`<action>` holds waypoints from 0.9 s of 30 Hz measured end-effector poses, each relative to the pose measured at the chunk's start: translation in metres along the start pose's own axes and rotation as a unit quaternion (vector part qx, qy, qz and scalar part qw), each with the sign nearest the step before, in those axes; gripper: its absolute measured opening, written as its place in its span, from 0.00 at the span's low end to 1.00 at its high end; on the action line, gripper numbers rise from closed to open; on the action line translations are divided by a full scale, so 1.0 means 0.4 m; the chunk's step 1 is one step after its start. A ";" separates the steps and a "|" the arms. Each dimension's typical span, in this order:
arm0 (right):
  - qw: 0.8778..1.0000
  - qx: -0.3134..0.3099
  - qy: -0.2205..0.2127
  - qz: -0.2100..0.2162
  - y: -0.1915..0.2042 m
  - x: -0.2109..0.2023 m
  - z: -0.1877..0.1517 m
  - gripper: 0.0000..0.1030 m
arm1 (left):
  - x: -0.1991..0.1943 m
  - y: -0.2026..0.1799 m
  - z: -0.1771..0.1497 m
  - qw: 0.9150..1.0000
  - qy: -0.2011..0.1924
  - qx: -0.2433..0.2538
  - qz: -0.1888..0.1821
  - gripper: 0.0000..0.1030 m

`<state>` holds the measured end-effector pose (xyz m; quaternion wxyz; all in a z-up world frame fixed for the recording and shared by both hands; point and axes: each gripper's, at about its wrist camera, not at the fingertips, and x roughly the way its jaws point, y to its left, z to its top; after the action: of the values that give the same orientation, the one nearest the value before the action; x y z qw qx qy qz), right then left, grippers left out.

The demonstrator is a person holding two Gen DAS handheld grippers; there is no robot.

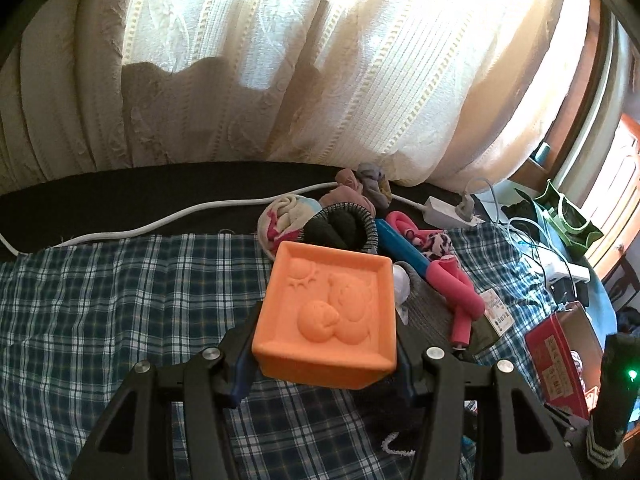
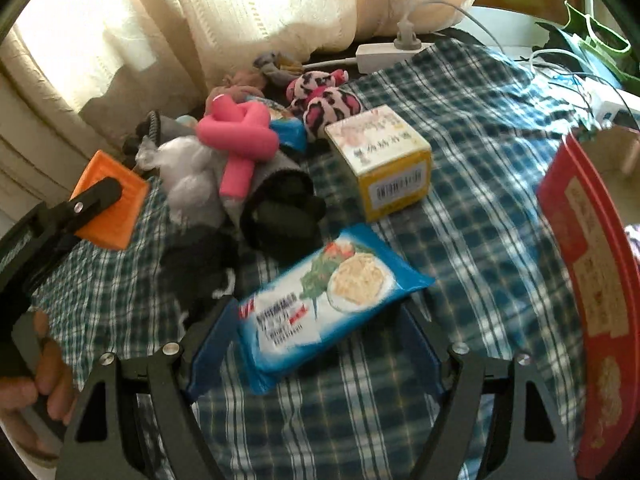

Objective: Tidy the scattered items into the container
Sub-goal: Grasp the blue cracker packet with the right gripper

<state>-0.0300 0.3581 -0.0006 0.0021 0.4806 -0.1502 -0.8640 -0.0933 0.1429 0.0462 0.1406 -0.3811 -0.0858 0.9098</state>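
My left tool (image 1: 324,364) is clamped on the orange block (image 1: 328,316). My right tool (image 2: 316,344) grips the blue packet (image 2: 324,308) above the plaid cloth (image 2: 460,240). Beyond lies the yellow box (image 2: 384,160); the red tin (image 2: 592,280) stands right.

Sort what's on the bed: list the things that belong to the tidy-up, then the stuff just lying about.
Part of the job:
orange block, held in the left gripper
blue packet, between the right gripper's fingers
yellow box
pink toy
spotted plush
red tin, probably the container

Just lying about:
power strip
white cable
curtain
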 end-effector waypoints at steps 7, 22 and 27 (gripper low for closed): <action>0.998 -0.030 -0.005 -0.053 0.025 0.035 0.016 0.80 | 0.006 0.000 -0.003 1.000 0.005 -0.002 0.002 0.55; 0.995 -0.058 -0.029 -0.073 0.025 -0.002 -0.026 0.56 | 0.002 -0.010 -0.006 1.000 0.005 0.004 -0.002 0.55; 0.998 -0.030 -0.038 -0.044 -0.013 -0.037 -0.046 0.51 | -0.002 -0.018 -0.006 1.000 0.004 0.008 -0.006 0.55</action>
<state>-0.0061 0.3607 0.0014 -0.0267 0.4534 -0.1030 -0.8850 -0.0896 0.1496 0.0469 0.1495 -0.3832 -0.0800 0.9080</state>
